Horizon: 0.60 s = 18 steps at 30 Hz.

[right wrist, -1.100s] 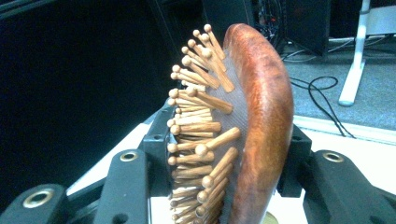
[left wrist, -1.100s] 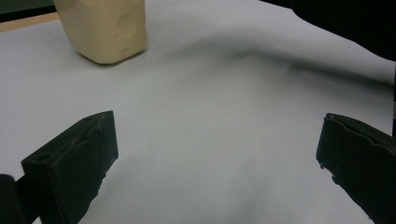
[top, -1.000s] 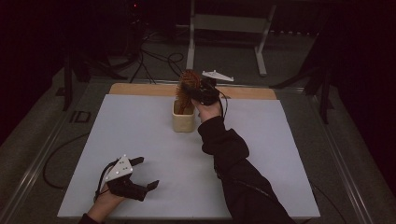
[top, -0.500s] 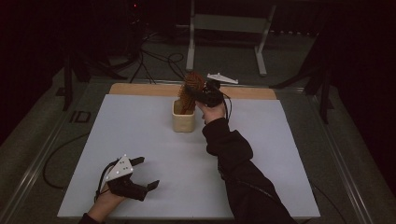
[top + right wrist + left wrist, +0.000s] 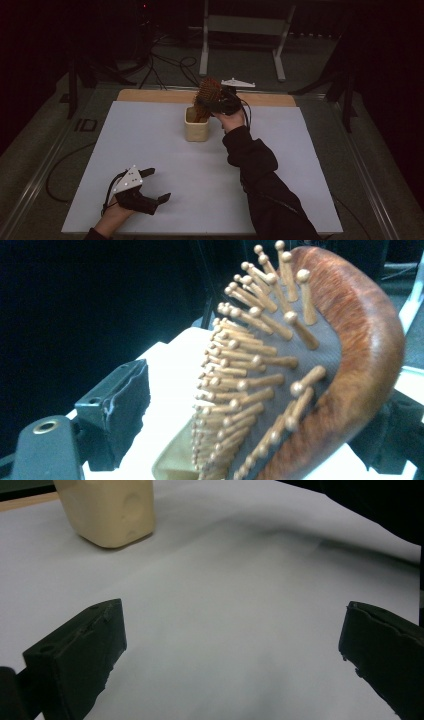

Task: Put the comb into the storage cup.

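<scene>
**Fingers part around the brush standing in the cup**

Fingers of the right gripper (image 5: 216,101) have just been opening, and the wooden hairbrush (image 5: 206,95) sits between them: in the right gripper view the left pad (image 5: 117,405) stands clear of the bristles, while the brush's back lies against or very near the other jaw. Handle down, the brush stands in the cream cup (image 5: 196,131), which sits toward the far edge of the white worktop (image 5: 150,145), near its middle, with the brush head leaning over the rim.

Risk, as I judge it: the brush is top-heavy and tilted, so a jaw dragging on its back as the hand withdraws could pull it out or tip the light cup. Bristles snagging the near pad would do the same.

The right forearm reaches diagonally across the worktop, hand raised at cup height, jaws pointing left at the brush head. The left gripper (image 5: 150,189) rests near the near-left corner, jaws wide apart and holding nothing
</scene>
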### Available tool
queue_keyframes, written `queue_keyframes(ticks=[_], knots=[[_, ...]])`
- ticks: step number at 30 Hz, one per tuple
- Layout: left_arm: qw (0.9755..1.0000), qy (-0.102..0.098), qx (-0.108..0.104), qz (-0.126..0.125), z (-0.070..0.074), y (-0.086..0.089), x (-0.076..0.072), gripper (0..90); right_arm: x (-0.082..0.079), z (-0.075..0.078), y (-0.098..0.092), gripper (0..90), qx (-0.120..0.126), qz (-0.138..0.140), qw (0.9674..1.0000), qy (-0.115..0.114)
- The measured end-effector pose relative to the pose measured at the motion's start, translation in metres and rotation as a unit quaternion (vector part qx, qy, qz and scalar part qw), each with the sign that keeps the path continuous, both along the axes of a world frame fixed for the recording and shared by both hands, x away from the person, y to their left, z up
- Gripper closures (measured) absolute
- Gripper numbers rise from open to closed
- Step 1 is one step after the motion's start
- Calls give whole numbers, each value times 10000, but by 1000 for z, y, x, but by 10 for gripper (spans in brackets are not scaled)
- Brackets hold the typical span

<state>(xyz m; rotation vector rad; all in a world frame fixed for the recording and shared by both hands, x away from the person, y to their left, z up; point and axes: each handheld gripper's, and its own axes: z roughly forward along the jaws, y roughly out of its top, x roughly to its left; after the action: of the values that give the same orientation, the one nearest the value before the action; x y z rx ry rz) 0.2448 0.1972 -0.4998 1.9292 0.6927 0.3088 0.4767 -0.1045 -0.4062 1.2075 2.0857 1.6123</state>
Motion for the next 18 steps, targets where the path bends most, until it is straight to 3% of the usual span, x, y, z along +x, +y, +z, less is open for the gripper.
queue_keyframes(ticks=[11, 18], knots=[[10000, -15, -37, 35, 1, 1, -2, 0, -8, 6, -13, 104, -505, 280, 9982, -131], [10000, -30, -39, 59, 1, 4, -4, 0, -14, 5, -20, 103, -741, 275, 9965, -259]])
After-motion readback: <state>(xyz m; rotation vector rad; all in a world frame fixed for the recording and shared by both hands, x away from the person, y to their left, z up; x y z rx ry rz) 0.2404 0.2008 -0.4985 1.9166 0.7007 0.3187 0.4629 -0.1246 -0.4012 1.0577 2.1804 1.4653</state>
